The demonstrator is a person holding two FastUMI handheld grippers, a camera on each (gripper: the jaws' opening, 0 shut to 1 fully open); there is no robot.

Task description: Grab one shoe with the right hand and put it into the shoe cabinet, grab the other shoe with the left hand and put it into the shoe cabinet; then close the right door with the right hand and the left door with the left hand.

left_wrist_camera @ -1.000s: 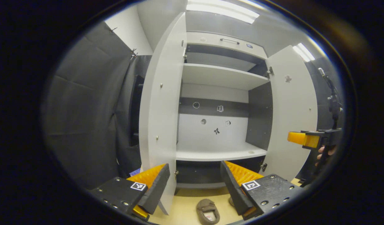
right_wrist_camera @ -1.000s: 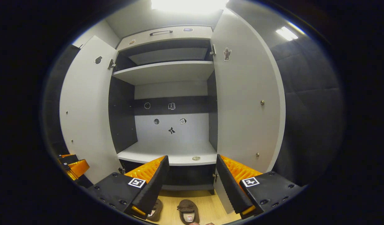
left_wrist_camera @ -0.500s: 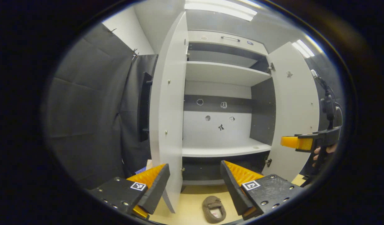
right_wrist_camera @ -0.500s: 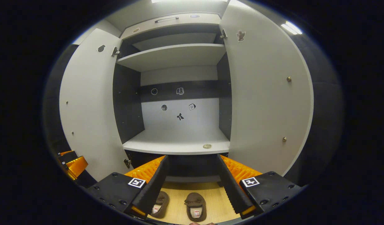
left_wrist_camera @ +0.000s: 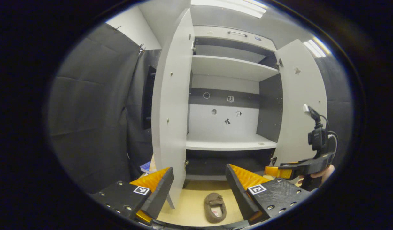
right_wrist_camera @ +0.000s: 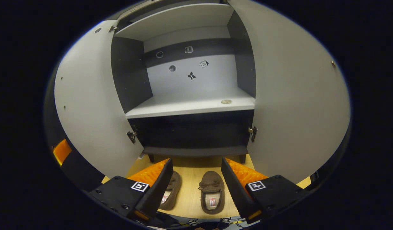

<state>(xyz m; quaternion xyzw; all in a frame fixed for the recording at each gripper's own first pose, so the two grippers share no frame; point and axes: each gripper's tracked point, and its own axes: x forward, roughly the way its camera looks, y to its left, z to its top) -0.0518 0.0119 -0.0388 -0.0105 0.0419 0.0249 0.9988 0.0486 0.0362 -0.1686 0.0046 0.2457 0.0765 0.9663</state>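
Two brown slipper-like shoes lie side by side on the pale wooden floor before the open shoe cabinet: the right shoe [right_wrist_camera: 211,195] and the left shoe [right_wrist_camera: 171,193], which is partly hidden behind a finger. My right gripper [right_wrist_camera: 196,188] hangs open above them, tilted down, with the right shoe showing between its fingers. My left gripper [left_wrist_camera: 198,188] is open and holds nothing; one shoe [left_wrist_camera: 215,207] lies on the floor below it. Both doors stand wide open: the left door [left_wrist_camera: 169,111] and the right door [left_wrist_camera: 303,105]. In the left gripper view a hand [left_wrist_camera: 324,174] holds the right gripper [left_wrist_camera: 276,172] low at the right.
The lower shelf [right_wrist_camera: 190,107] is bare except for a small round disc [right_wrist_camera: 226,101]. Under it is a dark bottom compartment [right_wrist_camera: 196,131]. An upper shelf [left_wrist_camera: 231,67] and a drawer handle [left_wrist_camera: 236,33] sit higher. Something blue [left_wrist_camera: 147,166] lies behind the left door. Part of the left gripper [right_wrist_camera: 62,150] shows beside the left door.
My right gripper has dropped and tilted down towards the two shoes, which now show larger. The left gripper has shifted only a little and stays open.
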